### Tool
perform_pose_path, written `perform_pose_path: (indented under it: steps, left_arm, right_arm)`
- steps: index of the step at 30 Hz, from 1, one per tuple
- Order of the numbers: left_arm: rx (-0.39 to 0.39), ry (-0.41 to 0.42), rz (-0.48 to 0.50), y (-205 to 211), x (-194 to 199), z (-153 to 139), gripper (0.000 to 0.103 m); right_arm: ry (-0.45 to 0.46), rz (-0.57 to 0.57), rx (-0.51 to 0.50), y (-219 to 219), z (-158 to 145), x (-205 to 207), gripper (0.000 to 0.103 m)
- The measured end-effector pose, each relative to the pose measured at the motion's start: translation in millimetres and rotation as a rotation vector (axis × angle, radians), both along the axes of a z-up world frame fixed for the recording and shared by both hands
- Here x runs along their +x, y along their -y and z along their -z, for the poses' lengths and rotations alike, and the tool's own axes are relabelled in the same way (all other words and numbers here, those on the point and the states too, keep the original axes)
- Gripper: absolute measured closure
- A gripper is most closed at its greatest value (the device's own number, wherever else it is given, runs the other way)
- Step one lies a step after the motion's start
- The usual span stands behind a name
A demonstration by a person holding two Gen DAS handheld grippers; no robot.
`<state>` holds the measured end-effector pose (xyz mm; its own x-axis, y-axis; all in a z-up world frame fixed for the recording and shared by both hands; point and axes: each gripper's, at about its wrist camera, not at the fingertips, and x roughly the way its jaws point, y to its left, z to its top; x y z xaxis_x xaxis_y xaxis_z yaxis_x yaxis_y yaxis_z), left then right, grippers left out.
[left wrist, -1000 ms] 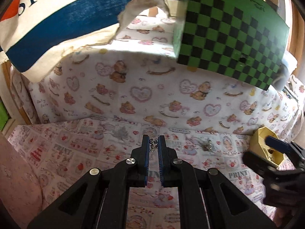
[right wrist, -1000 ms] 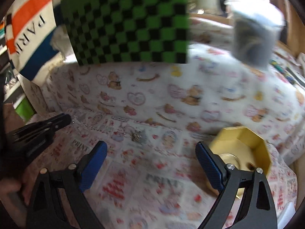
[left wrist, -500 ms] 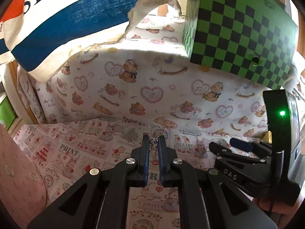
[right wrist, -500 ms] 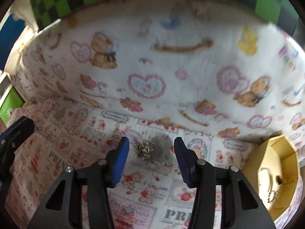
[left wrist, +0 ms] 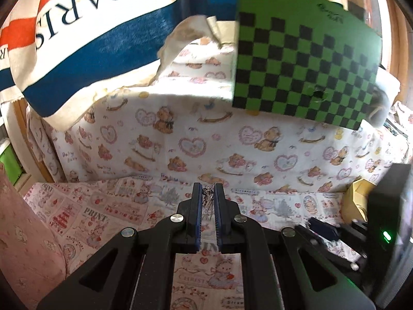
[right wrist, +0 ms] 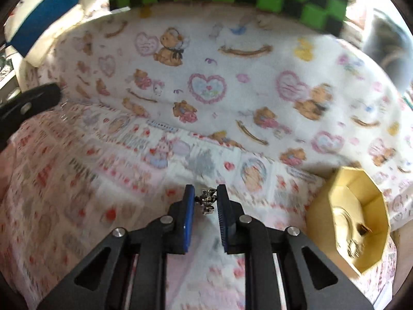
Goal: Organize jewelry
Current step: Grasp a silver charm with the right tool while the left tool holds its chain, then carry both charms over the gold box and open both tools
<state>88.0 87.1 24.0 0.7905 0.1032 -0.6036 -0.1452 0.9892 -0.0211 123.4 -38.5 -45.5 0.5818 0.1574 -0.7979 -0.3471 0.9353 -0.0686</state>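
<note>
Here the bench (right wrist: 77, 206) wears a printed cloth, and a bear-patterned cloth (left wrist: 206, 134) rises behind its far edge. Above hang a striped fabric (left wrist: 85, 33) reading "PARIS" and a green checkered box (left wrist: 304, 69); the bench cloth shows "PRINT". At the right edge stands the gold octagonal box (right wrist: 353, 222), with some pieces already inside. The left gripper (left wrist: 209, 196) is clamped on a thin silver chain (left wrist: 207, 196). The right gripper (right wrist: 205, 199) pinches a small silver ornament (right wrist: 207, 201). I judge both pieces are not yet put into the box.

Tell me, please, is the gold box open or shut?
Open: the gold box shows its hollow interior, with a small item inside and no lid on it.
</note>
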Motion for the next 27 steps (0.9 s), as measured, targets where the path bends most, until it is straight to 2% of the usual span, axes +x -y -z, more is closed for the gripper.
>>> perform_pose_path:
  steps: [8,12,18,20,23,27]
  left_arm:
    - [0.028,0.043,0.051,25,-12,-10,0.095]
    - [-0.012,0.092,0.076,27,-23,-22,0.095]
    - [0.023,0.15,0.097,40,-37,-35,0.095]
    - [0.03,0.159,0.104,45,-41,-39,0.095]
    - [0.044,0.191,0.131,54,-51,-47,0.095]
    - [0.019,0.227,0.18,67,-63,-62,0.095]
  right_arm:
    - [0.104,-0.021,0.016,27,-21,-50,0.087]
    - [0.132,-0.015,0.031,38,-29,-57,0.087]
    - [0.214,0.001,0.067,58,-48,-69,0.087]
    - [0.241,0.002,0.098,69,-55,-67,0.087]
    - [0.262,0.036,0.199,91,-67,-65,0.087]
    - [0.279,0.08,0.26,124,-85,-61,0.087]
